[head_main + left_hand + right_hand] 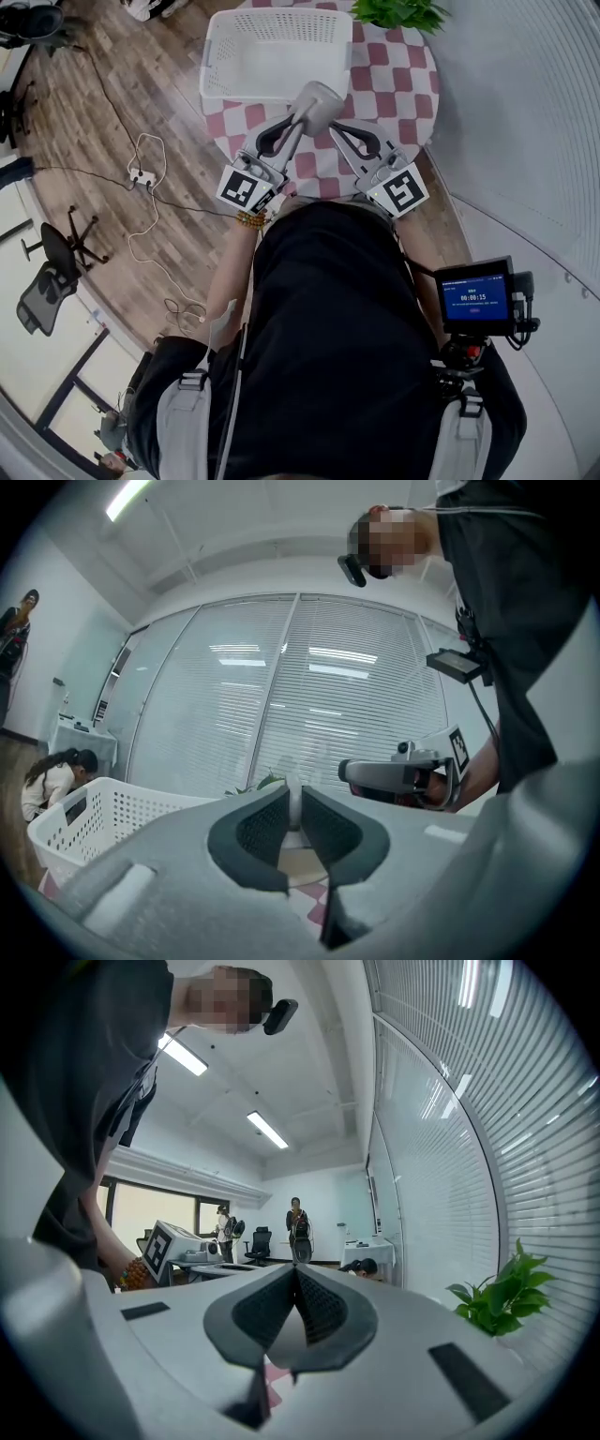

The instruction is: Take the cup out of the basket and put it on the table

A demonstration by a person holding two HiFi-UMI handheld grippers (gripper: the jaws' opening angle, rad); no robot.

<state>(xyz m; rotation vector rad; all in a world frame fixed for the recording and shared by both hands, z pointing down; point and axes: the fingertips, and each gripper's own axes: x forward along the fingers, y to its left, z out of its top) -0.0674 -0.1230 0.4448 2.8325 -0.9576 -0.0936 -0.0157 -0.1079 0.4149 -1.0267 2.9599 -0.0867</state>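
Cup [320,101] mostly hidden in left gripper view: only thin white wall strip showed between fingers [253,834], pale inside below them. Left gripper [294,797] clamped on that wall, gap narrow. Couldn't tell if cup base touched checkered worktop [412,89]. Right gripper [296,1283] closed tip to tip, empty, just right of cup. White basket [277,52] sat just beyond left fingers. Plant [403,11] was beyond right fingers, cut off by frame edge.
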